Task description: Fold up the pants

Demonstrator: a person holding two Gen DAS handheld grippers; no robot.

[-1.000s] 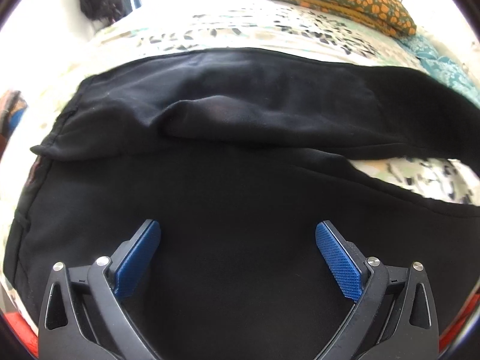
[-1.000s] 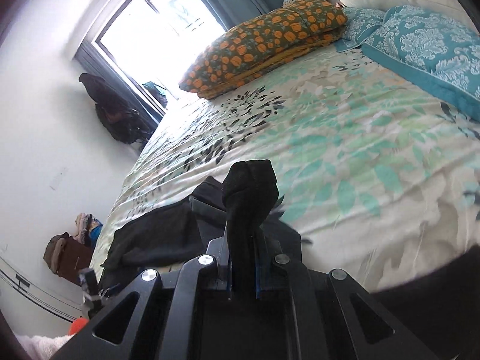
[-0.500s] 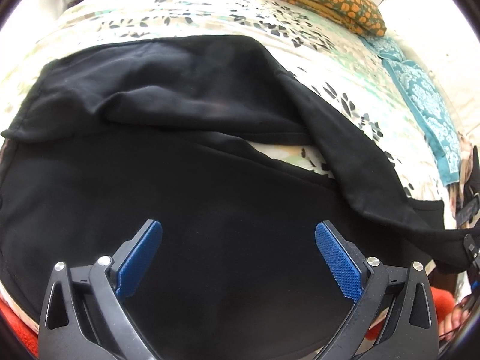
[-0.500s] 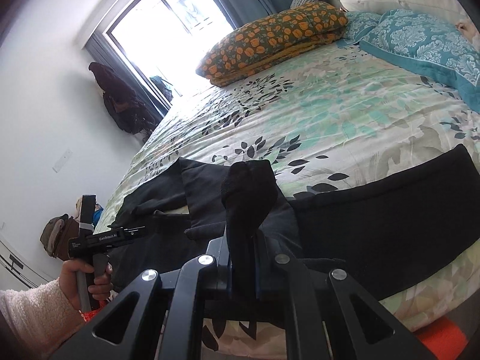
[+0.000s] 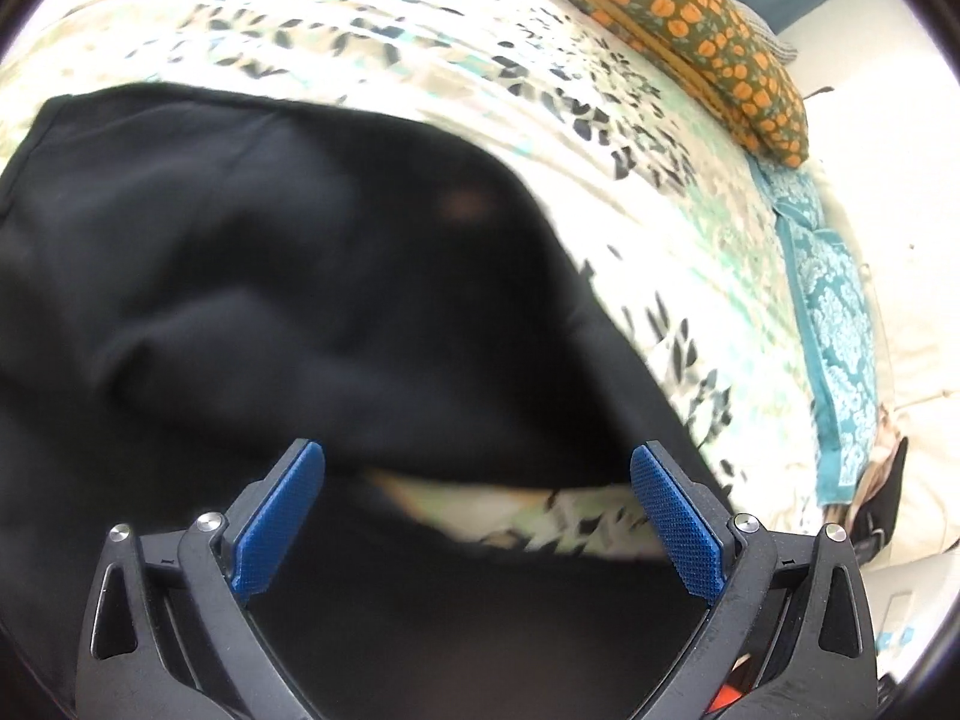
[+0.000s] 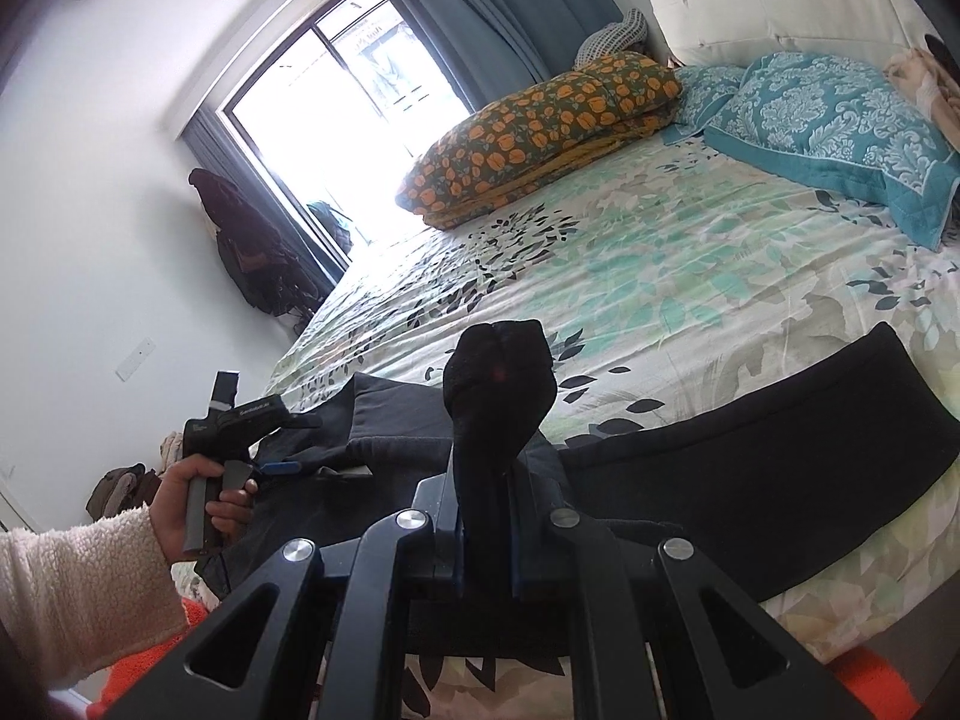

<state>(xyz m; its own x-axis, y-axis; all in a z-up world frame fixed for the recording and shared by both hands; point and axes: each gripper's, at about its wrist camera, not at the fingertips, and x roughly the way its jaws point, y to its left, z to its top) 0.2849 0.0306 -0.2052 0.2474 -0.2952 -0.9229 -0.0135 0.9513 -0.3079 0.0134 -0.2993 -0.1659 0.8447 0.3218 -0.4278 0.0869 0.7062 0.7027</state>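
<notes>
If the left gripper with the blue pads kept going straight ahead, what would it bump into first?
Most likely the black pants. The left gripper is open and holds nothing, with dark cloth and a strip of floral bedspread straight ahead of it. The picture is blurred, so depth is uncertain.

One pair of black pants on the one bed. Two grippers out there: the left gripper, with two blue pads showing, and the right gripper. Pillows now: one orange-flowered pillow, two teal pillows. One window, one headboard, and one hand in a fleece sleeve
</notes>
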